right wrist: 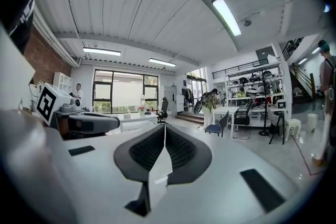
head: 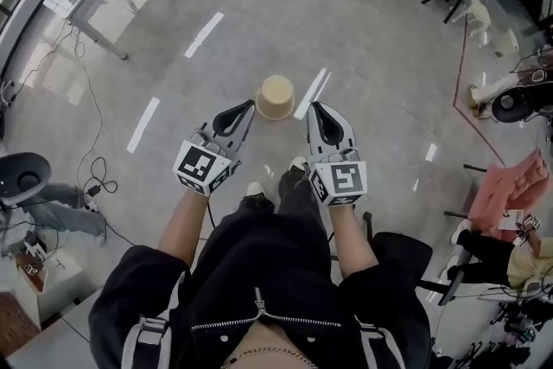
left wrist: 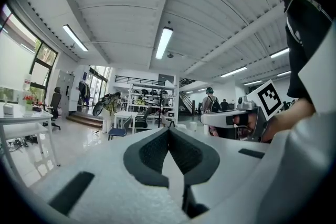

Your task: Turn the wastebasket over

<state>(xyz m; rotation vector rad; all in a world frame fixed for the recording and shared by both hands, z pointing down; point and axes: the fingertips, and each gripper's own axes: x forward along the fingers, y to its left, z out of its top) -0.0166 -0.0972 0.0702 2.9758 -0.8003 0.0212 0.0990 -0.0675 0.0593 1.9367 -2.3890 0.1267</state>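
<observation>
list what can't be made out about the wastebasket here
- Wastebasket end: the head view shows it small and from above, so whether its top is the open mouth or the base is unclear.
- Its contents: cannot tell, for the same reason.
- Left and right gripper views: both look across the room, so the wastebasket is outside their frames.
</observation>
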